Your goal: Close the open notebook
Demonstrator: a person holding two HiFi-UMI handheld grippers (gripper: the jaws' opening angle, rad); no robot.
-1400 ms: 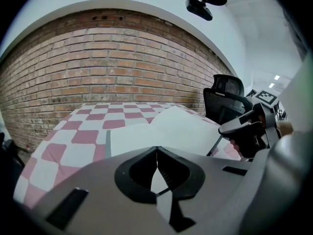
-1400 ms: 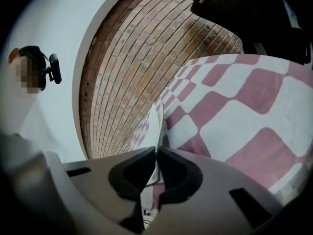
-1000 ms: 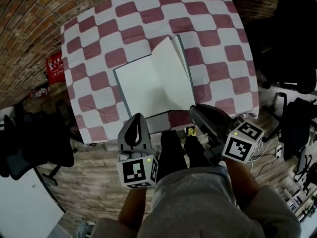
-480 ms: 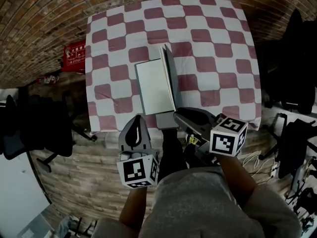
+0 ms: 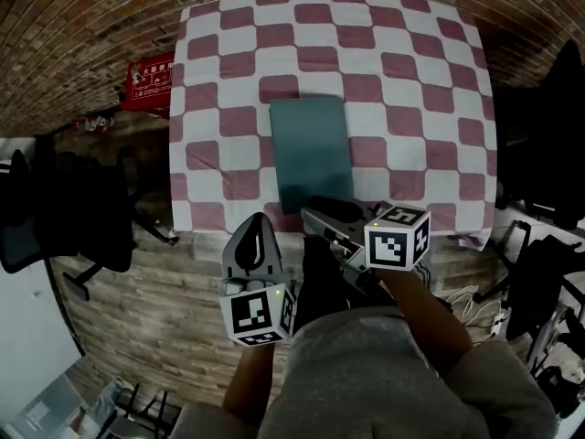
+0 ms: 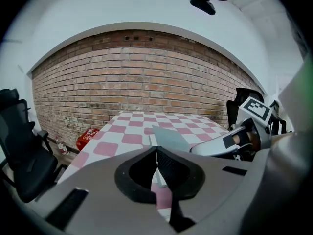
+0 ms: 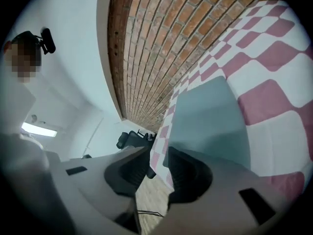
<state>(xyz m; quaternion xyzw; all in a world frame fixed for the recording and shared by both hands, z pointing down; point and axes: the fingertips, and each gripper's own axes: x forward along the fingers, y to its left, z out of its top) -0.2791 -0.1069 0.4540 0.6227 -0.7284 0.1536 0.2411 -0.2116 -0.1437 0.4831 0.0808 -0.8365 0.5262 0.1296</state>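
The notebook (image 5: 311,149) lies closed and flat on the red-and-white checked tablecloth (image 5: 411,80), its teal cover up. It also shows in the left gripper view as the notebook (image 6: 168,137) and fills much of the right gripper view as the notebook (image 7: 210,121). My right gripper (image 5: 318,210) hovers at the notebook's near edge, its jaws opening with a gap and nothing between them. My left gripper (image 5: 255,222) hangs off the table's near edge, left of the notebook, its jaws closed together and empty.
A brick wall runs behind the table. On the floor to the table's left sits a red box (image 5: 151,80). Black office chairs (image 5: 55,227) stand at the left, and more dark chairs (image 5: 548,135) at the right. Wooden floor (image 5: 174,318) lies below me.
The notebook's upright leaf swung over and the book now lies closed, cover up. My right gripper drew left along the near edge and its jaws spread. The left gripper shifted a little.
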